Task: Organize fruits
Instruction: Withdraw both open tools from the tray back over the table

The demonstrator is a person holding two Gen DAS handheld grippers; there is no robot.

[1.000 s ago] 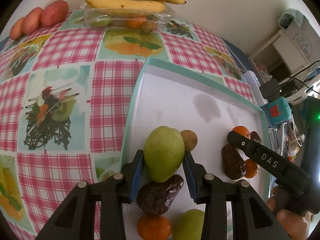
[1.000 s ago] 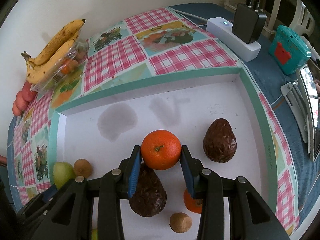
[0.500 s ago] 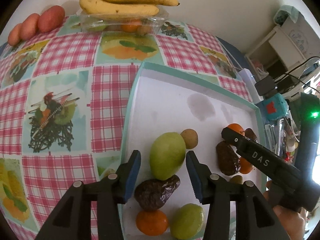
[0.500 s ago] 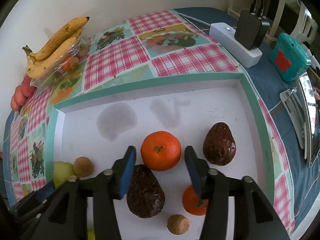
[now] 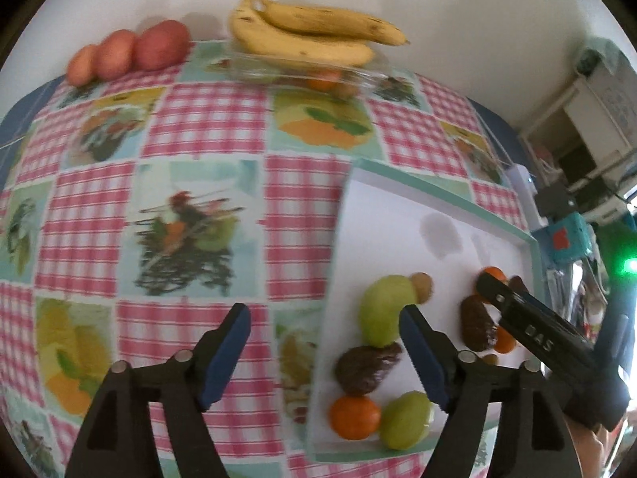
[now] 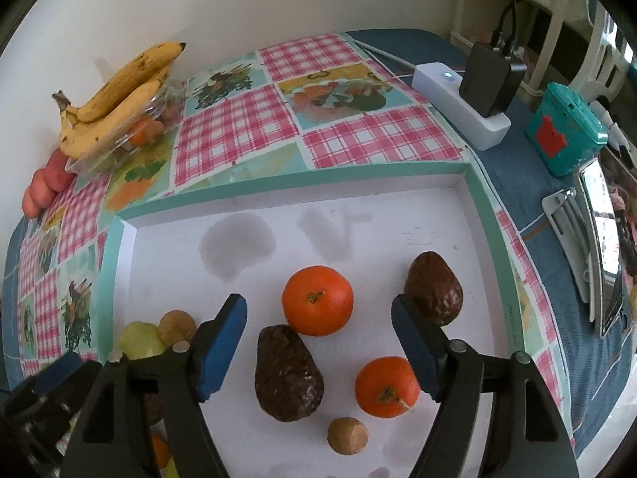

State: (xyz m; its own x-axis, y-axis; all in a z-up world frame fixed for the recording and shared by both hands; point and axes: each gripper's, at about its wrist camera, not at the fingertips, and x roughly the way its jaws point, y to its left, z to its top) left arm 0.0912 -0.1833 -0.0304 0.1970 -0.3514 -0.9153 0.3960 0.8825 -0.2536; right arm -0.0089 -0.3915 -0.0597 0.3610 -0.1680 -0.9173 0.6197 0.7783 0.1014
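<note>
The left tool (image 5: 324, 348) hangs over the checked cloth on the desk (image 5: 207, 127), its jaws spread wide after just opening, nothing between them. A green pear (image 5: 380, 312) lies in the white tray (image 5: 382, 215) beside the right blue pad, clear of it. Below it sit a dark avocado (image 5: 364, 366), an orange (image 5: 354, 416) and a second pear (image 5: 406, 418). The right tool (image 5: 487, 285) reaches in over another avocado (image 5: 475, 324). Bananas (image 5: 314, 34) rest by the wall.
</note>
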